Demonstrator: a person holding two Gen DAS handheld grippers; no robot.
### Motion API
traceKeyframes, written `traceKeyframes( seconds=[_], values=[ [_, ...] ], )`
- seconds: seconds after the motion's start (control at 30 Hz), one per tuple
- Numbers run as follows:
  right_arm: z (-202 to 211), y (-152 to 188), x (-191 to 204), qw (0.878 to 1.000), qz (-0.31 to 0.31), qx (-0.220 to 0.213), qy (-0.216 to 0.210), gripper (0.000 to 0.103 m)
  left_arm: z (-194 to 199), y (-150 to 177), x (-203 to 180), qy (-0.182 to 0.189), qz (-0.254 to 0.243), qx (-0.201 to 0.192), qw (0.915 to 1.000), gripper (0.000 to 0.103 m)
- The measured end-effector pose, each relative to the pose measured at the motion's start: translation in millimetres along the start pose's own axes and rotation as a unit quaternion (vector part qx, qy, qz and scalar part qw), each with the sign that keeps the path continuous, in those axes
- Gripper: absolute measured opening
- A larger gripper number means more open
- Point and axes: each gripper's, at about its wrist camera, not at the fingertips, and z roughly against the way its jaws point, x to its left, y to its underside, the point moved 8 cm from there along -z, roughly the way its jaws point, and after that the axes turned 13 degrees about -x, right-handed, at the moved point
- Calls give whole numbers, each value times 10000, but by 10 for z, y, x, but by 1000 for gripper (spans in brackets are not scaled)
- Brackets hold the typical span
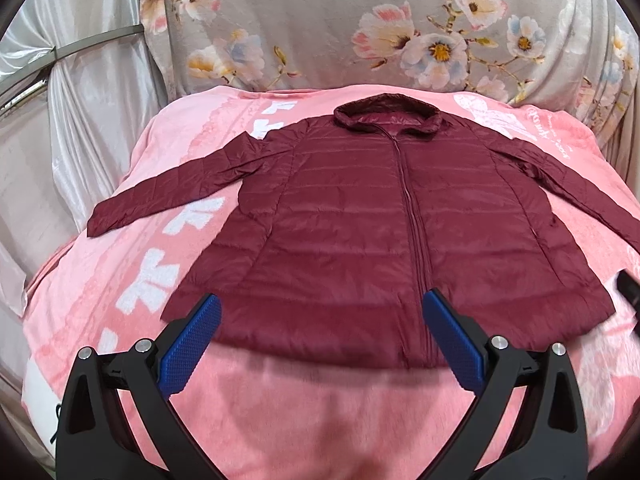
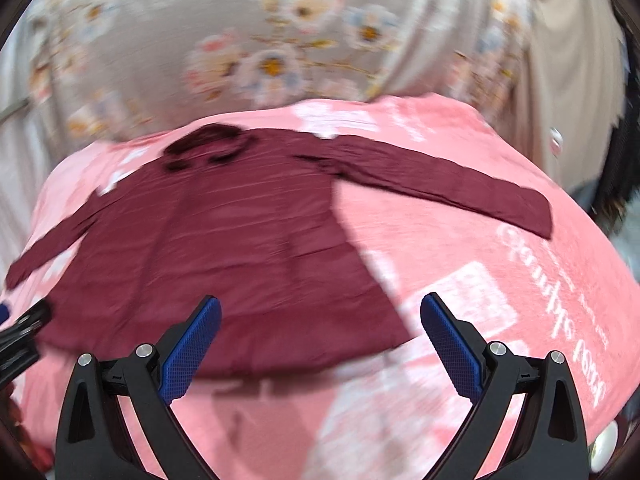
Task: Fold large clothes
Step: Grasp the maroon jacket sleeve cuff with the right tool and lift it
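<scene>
- Left wrist view: the left gripper (image 1: 320,320) hangs above the near hem of the dark red quilted zip-up jacket (image 1: 360,220), its two blue-padded fingers (image 1: 192,344) spread wide apart with nothing between them.
- The jacket lies flat, front side up and zipped, on a pink plush blanket with white lettering (image 1: 280,408); its collar points to the blanket's far edge and its hem to the near edge.
- The jacket's one sleeve (image 1: 160,196) stretches out toward the blanket's left edge, the other runs off toward the right edge.
- A bare strip of blanket lies between the hem and the near edge, under the gripper.
- At the right border of this view a dark part of the right gripper (image 1: 628,292) shows beside the hem's corner.
- Right wrist view, blurred: the right gripper (image 2: 320,320) hovers over the hem's right corner, fingers (image 2: 452,344) likewise wide apart and empty.
- The right sleeve (image 2: 460,184) lies straight toward the blanket's right edge, with open pink blanket between it and the jacket's body.
- A grey floral fabric (image 1: 360,32) rises behind the blanket's far edge.
</scene>
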Motion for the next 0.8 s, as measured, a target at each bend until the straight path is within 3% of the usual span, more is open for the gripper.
traceKeyframes(
  seconds=[0.23,0.53,0.63,0.73,0.77,0.8],
  values=[
    [-755,-168,-1231,9876,-1331,172,817,98,-522,-144,68,-93,147,107,9998,98],
    [-1547,-79,-2424,9383,-3195,396,1261,97,-1100,-207,225,-73,719,463,9963,98],
    [-1669,-139,-2660,9324,-3356,156,1330,95,-1237,-207,276,-166,810,487,9954,98],
    [-1744,-218,-2788,9322,-3277,28,1539,75,-1356,-203,307,-231,822,514,9950,98],
    [-1792,-243,-2846,9300,-3313,-2,1595,61,-1380,-203,316,-235,824,522,9950,98],
    [-1832,-262,-2913,9269,-3373,-30,1646,39,-1419,-206,329,-240,833,537,9948,98]
  ],
)
